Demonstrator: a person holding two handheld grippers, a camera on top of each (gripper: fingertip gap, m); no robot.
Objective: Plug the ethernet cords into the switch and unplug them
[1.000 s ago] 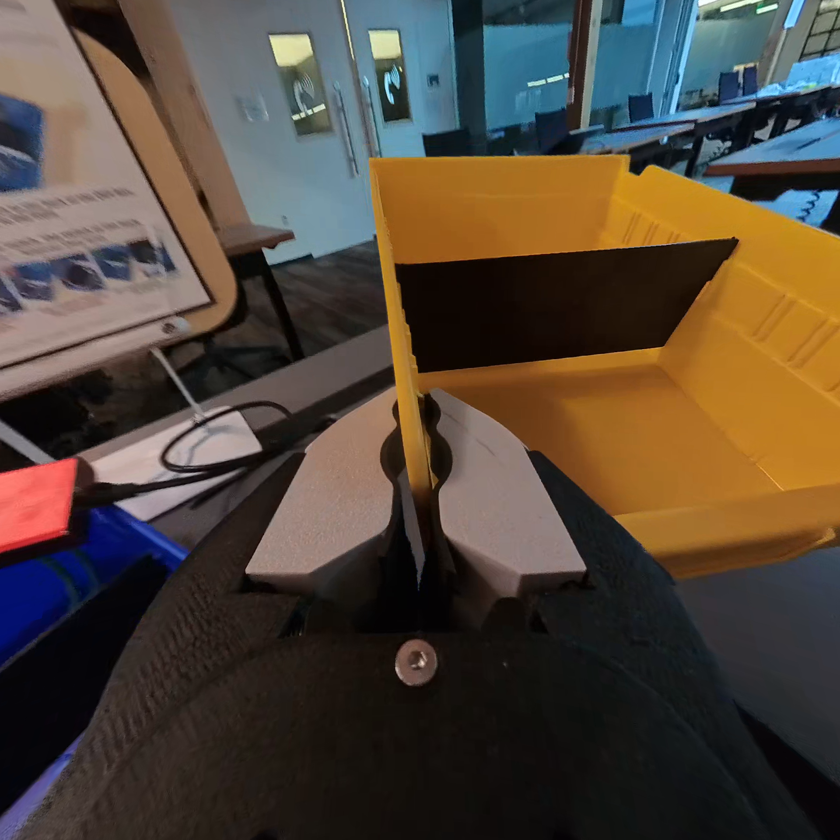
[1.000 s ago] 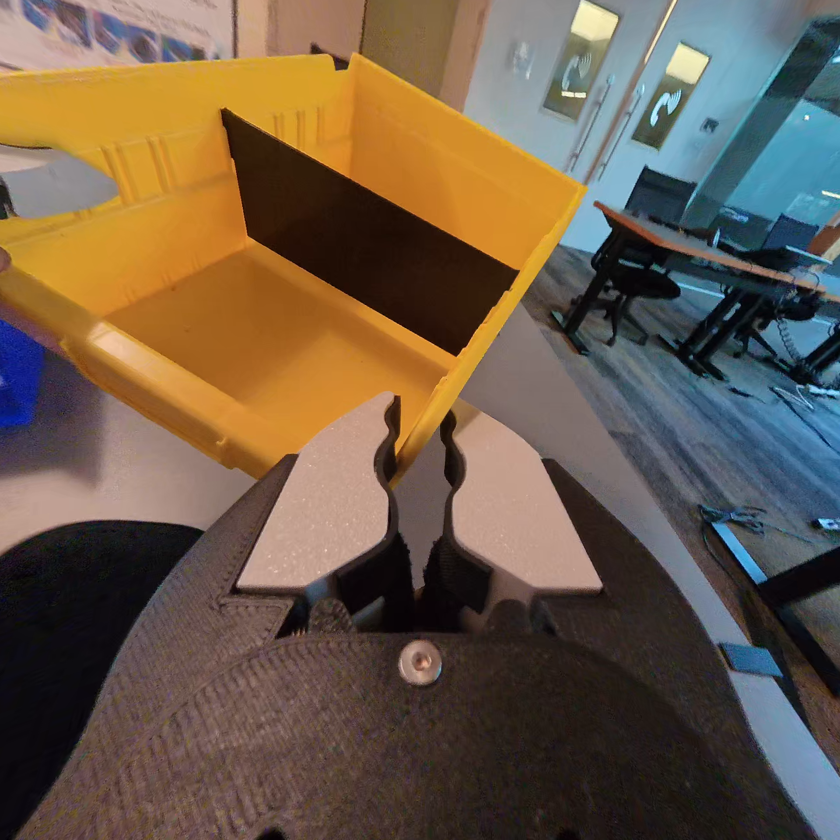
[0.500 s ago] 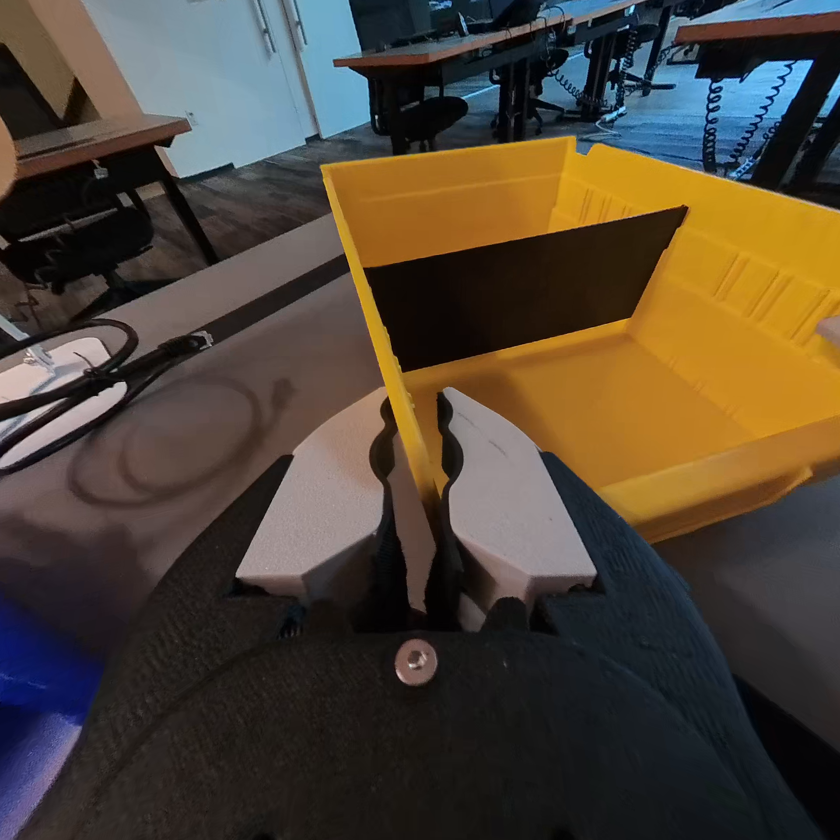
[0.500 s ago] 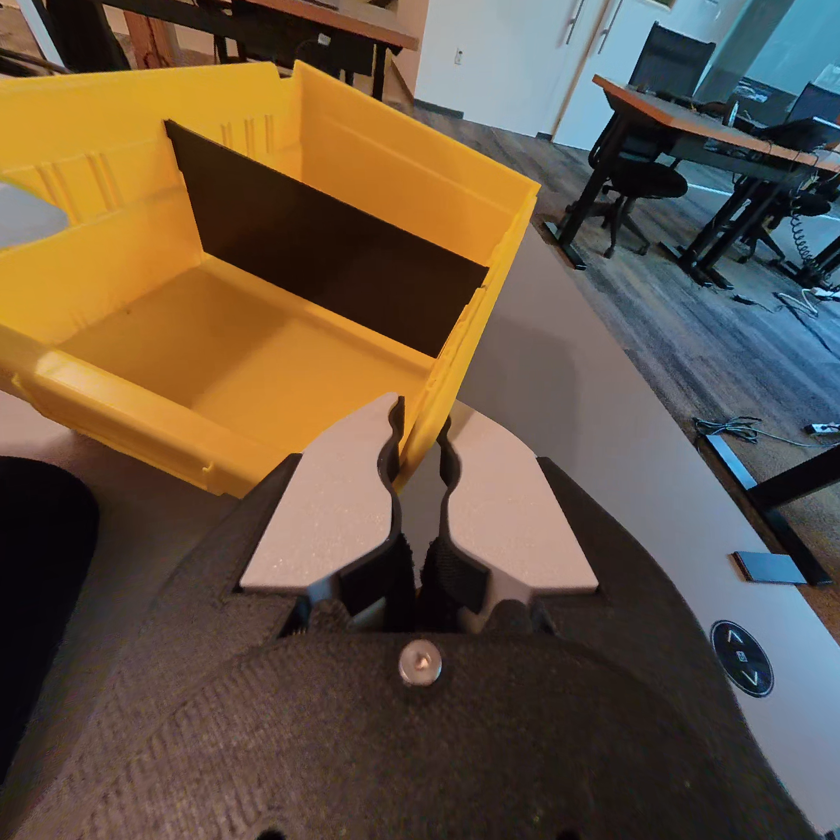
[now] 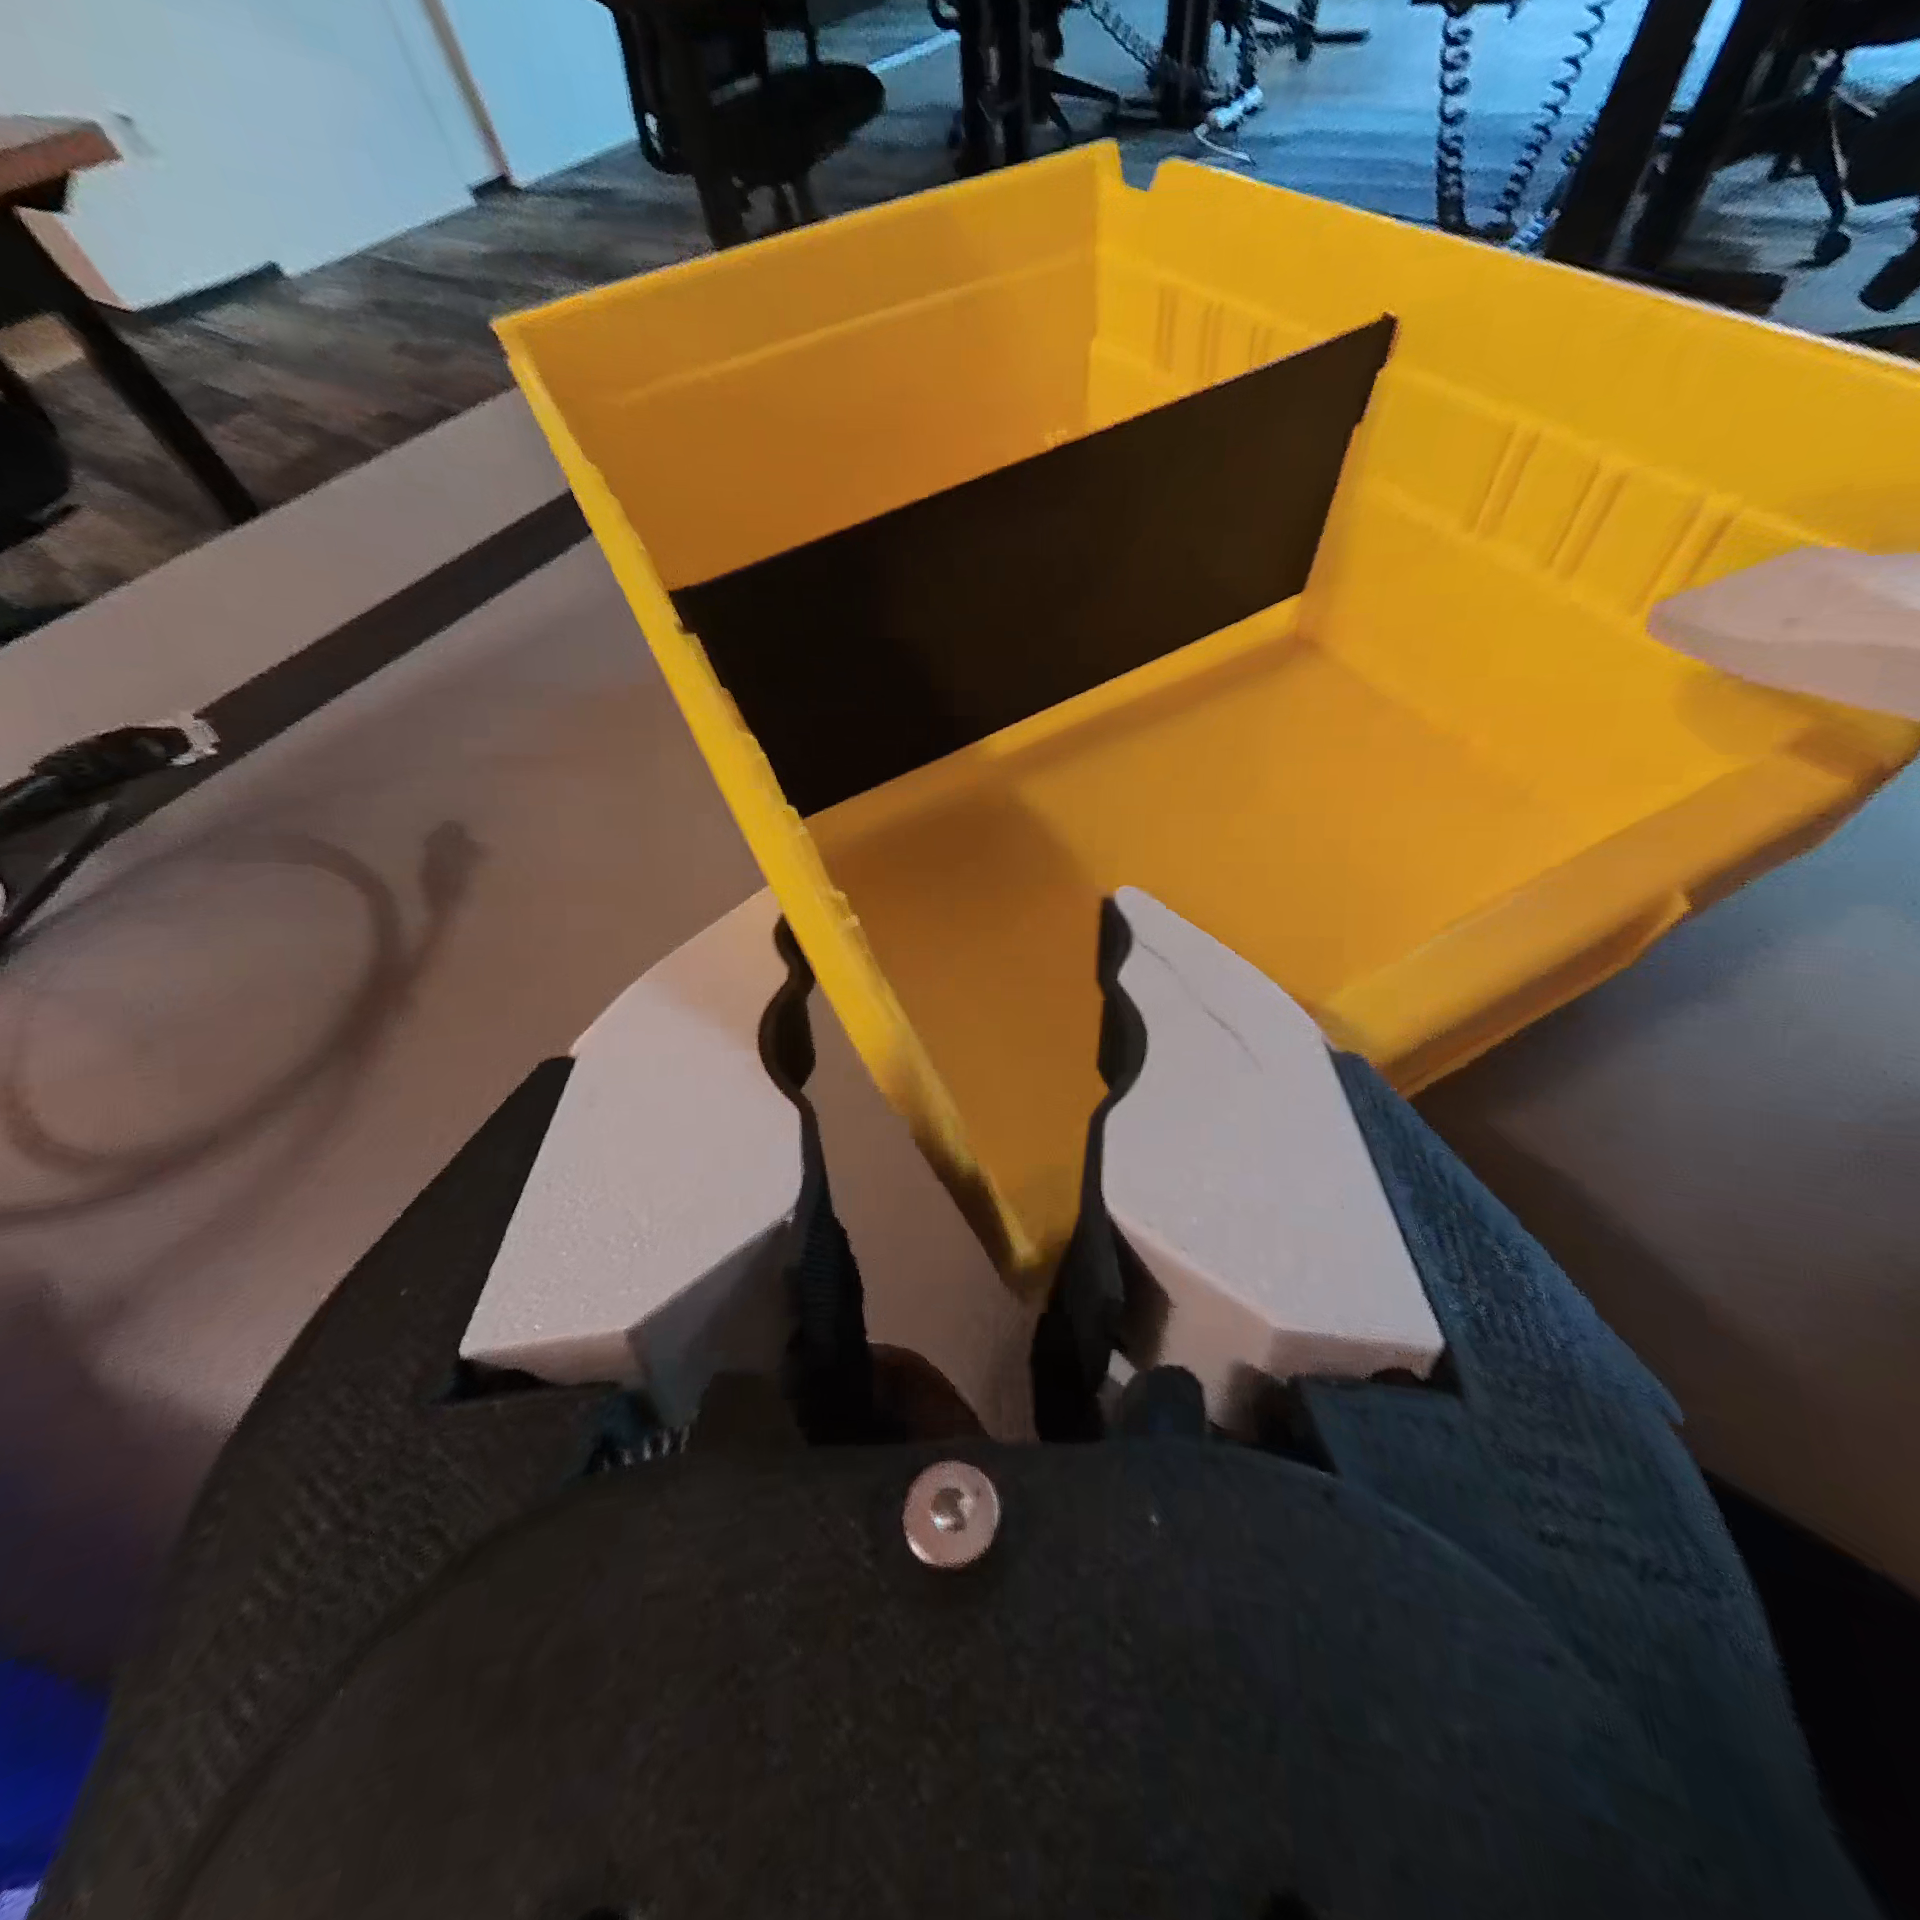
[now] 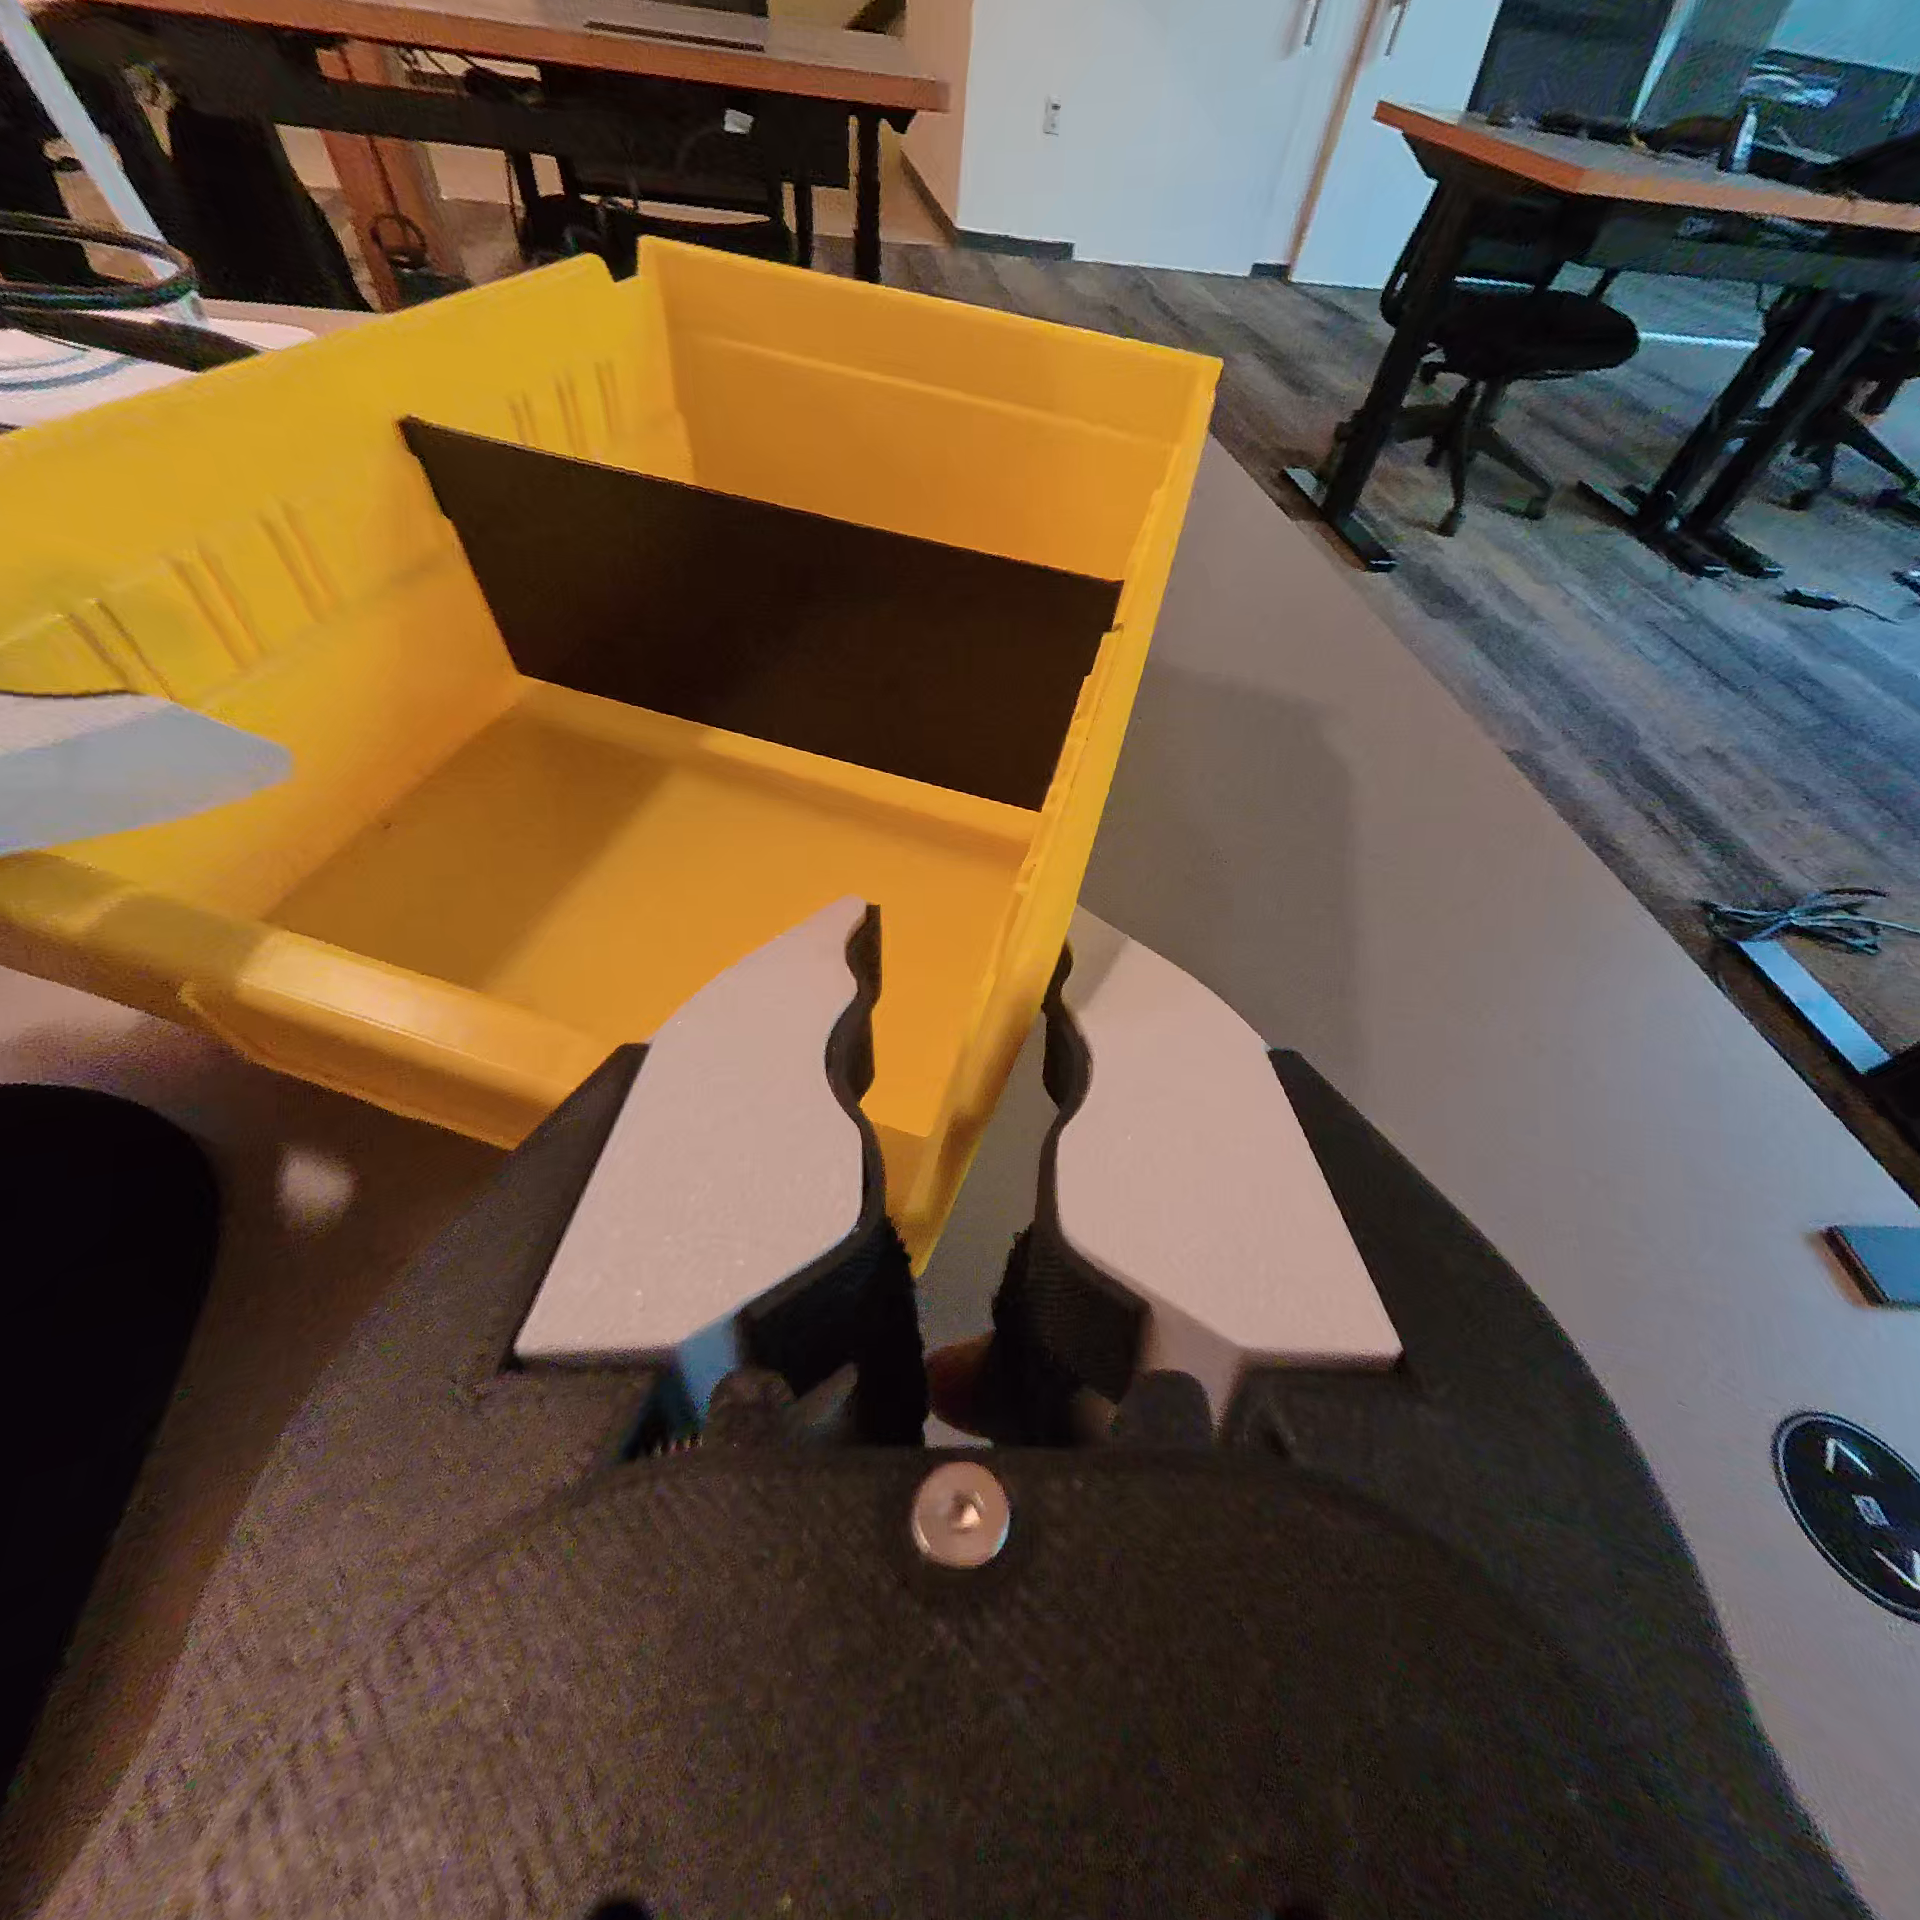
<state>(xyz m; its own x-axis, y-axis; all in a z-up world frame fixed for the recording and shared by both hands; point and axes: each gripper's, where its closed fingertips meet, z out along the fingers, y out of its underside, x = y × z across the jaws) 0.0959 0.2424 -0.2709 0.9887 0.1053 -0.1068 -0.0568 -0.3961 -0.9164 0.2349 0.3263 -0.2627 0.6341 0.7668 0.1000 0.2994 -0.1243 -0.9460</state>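
Over a grey table point(image 5: 499, 665) now, with a yellow bin point(image 5: 831, 436) sitting on it and a black divider point(image 5: 1018, 582) standing upright across the inside. Nothing but bare yellow floor in the near compartment.

Left gripper point(image 5: 945, 914) at the bin's left wall, jaws released and spread wide, one grey finger outside the wall and one inside. Wall edge running down between them, close to the inner finger near its base, not pinched. Across the bin, at the far right rim, a grey fingertip point(image 5: 1797, 634) of the other tool poking into view.

Right gripper point(image 6: 966, 935) mirroring that on the opposite wall: jaws released, a gap showing on both sides of the yellow plastic, so no grasp there either. Same bin point(image 6: 914, 416), same divider point(image 6: 779, 623), same table point(image 6: 1351, 831) from this side.

As for the task's things: a black ethernet cord point(image 5: 94, 758) lying on the table well off to the left of the bin, its clear plug end pointing towards it, touched by neither tool. More dark cords point(image 6: 94, 281) bunched past the bin's far corner in the right wrist view. No telling from these views where the switch sits.

Also on the table: a faint grey loop point(image 5: 208, 987) left of the left gripper, too blurred to name, and a round black control button point(image 6: 1849, 1527) near the right edge.
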